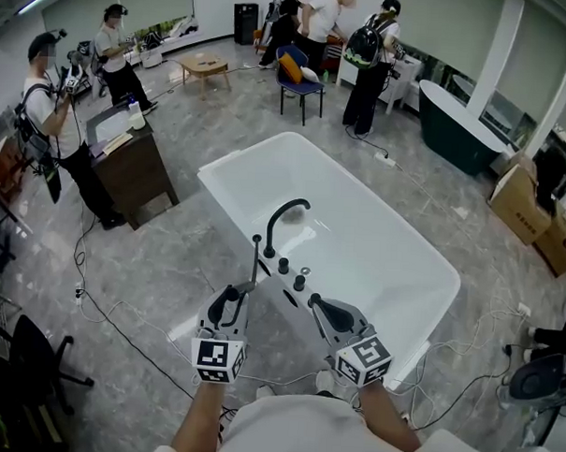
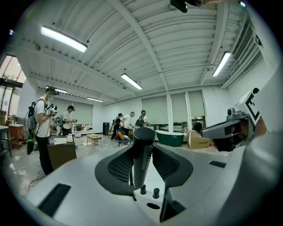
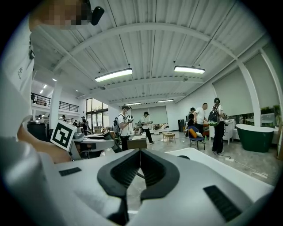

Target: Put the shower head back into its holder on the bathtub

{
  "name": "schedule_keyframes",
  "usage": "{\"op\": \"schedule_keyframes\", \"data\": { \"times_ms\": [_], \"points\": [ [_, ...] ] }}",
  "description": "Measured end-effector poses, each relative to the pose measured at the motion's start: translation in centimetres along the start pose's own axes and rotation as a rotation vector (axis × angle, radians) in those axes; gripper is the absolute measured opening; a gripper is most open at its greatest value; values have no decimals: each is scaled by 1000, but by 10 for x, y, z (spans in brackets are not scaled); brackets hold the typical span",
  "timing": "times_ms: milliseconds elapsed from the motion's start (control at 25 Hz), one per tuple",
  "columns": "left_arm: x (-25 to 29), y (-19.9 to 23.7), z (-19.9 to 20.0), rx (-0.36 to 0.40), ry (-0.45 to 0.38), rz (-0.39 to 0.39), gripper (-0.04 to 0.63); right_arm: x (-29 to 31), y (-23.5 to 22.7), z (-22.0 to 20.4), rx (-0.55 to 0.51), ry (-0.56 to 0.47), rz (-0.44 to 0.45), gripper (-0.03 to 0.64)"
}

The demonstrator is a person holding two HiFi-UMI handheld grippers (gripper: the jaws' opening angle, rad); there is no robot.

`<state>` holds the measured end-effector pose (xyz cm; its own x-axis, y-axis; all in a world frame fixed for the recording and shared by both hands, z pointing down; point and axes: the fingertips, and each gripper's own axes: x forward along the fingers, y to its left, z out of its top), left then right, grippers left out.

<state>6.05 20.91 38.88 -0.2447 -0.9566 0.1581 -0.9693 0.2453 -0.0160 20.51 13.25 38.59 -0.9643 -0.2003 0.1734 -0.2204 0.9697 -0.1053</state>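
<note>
The shower head (image 2: 141, 167) is clamped upright between the left gripper (image 2: 142, 141) jaws, above the knobs (image 2: 155, 193) on the bathtub (image 1: 375, 253) rim; the right gripper (image 3: 138, 154) jaws are closed together, and nothing is held.

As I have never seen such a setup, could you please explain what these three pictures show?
There is no robot here: a person holds a two-jaw gripper in each hand. The head view looks down on a white bathtub with a black faucet and knobs on its rim. The two gripper views come from cameras riding on each gripper. The left gripper grips the black shower head upright above the rim. The right gripper is shut and empty. Other people stand behind.
</note>
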Motion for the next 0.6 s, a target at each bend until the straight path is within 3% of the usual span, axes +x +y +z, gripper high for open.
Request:
{"op": "schedule_keyframes", "data": {
  "times_ms": [600],
  "points": [
    [-6, 29, -8, 1, -4, -58, 140, 25, 41, -6, 12, 14, -31, 18]
  ]
}}
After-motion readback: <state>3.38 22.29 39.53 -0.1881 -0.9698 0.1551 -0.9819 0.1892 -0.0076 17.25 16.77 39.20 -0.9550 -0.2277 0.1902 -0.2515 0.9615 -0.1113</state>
